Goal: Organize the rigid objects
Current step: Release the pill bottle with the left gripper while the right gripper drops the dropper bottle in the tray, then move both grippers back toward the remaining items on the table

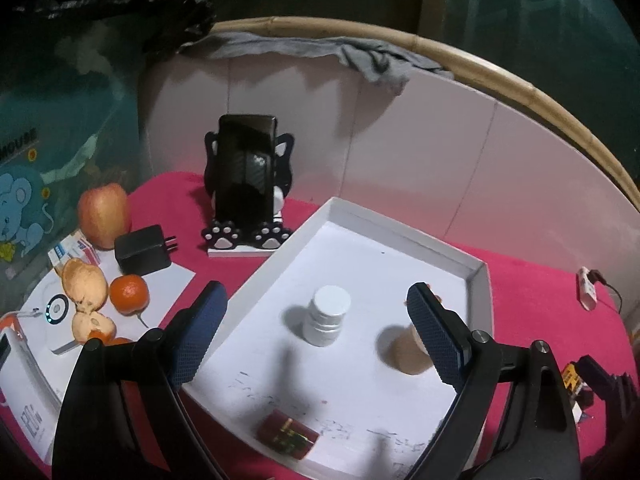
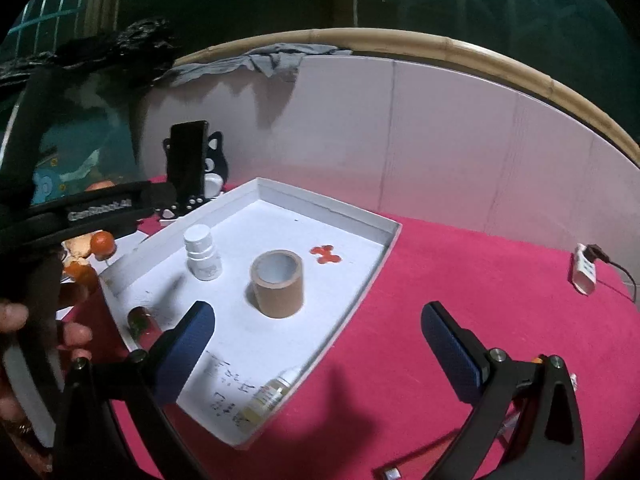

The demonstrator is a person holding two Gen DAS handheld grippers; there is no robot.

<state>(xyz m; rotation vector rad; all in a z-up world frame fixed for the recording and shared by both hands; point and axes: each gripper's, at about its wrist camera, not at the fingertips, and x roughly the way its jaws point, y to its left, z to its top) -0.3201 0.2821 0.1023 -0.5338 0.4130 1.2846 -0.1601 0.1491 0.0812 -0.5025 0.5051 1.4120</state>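
Tape roll (image 2: 277, 283) and white bottle (image 2: 202, 254) stand in tray (image 2: 362, 276) (both grippers' fingers wide, empty).

- The left gripper (image 1: 316, 334) hangs tilted downward with its jaws spread wide and nothing between them.
- Its blue ribbed pads (image 1: 198, 336) face each other across the gap, each on a black hinged arm.
- The right gripper (image 2: 320, 350) tilts downward the same way, jaws wide apart and empty.
- Its pads (image 2: 452, 350) are the same dark blue, on black linkages.
- From the right wrist's view, the person's left hand (image 2: 60, 320) wraps around the left gripper's handle, fingers (image 2: 74, 334) curled on the grip.
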